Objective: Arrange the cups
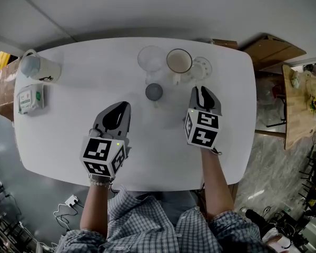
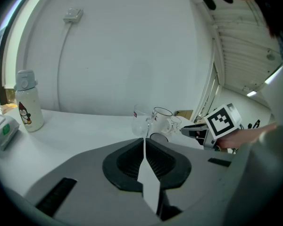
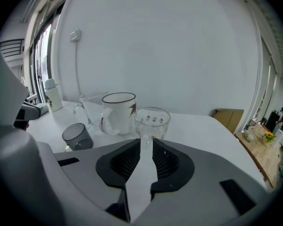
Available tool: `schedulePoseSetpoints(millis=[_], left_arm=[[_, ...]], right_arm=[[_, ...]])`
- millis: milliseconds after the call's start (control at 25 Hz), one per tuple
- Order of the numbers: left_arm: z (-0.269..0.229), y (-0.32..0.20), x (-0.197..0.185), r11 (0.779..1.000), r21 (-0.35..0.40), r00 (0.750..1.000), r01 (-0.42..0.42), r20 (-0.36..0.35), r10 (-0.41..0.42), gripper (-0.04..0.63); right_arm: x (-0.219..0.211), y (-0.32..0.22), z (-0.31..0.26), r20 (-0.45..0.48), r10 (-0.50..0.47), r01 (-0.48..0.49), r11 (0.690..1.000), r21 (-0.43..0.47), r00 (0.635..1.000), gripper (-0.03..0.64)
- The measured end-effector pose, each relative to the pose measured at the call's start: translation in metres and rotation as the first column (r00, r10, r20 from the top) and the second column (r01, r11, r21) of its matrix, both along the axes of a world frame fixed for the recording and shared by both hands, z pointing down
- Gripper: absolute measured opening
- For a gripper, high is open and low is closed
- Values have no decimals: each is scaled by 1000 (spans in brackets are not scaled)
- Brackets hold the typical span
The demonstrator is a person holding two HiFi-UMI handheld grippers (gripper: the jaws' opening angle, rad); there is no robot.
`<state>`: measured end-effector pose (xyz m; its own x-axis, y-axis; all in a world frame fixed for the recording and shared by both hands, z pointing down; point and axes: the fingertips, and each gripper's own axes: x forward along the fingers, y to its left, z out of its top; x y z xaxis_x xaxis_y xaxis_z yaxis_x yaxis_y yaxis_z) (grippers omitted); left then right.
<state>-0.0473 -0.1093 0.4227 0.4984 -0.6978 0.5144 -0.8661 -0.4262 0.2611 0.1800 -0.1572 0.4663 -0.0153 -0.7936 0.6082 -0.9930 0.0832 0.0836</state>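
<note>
Four cups [image 1: 179, 61] stand bunched on the worktop [image 1: 63, 120], the grey cup [image 1: 154, 92] foremost, none held, so arranging looks barely begun. The left tongs [image 1: 124, 106] are pressed together and the right tongs [image 1: 200, 89] stand slightly parted, empty.

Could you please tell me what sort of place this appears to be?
Probably an office or workroom rather than a kitchen: a plain white table by a bare wall, a cardboard box beside it, and a power strip with loose cables on the floor.
</note>
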Motion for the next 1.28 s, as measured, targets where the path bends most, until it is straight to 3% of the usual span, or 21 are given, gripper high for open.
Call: schedulePoseSetpoints(millis=[200, 400, 560, 840, 1120, 1280], left_arm=[[-2, 0, -8, 1000, 2, 1000, 7, -3, -7, 21], [-2, 4, -11, 1000, -1, 1000, 13, -12, -13, 21], [-1, 9, -14, 1000, -4, 1000, 9, -7, -9, 21], [-4, 12, -15, 1000, 3, 1000, 8, -7, -8, 21], [-6, 17, -15, 1000, 7, 1000, 7, -11, -7, 21], [-6, 18, -19, 1000, 8, 1000, 12, -13, -12, 21]], right_arm=[[-27, 26, -14, -46, -138, 138, 990, -3, 989, 60], [-98, 48, 0, 9, -341, 341, 939, -37, 940, 114], [-137, 57, 21, 9, -423, 423, 904, -70, 906, 114], [-154, 53, 22, 33, -420, 421, 904, -73, 907, 114], [-154, 45, 25, 57, -295, 299, 951, -79, 954, 114], [-149, 43, 25, 49, -270, 274, 959, -77, 962, 81]])
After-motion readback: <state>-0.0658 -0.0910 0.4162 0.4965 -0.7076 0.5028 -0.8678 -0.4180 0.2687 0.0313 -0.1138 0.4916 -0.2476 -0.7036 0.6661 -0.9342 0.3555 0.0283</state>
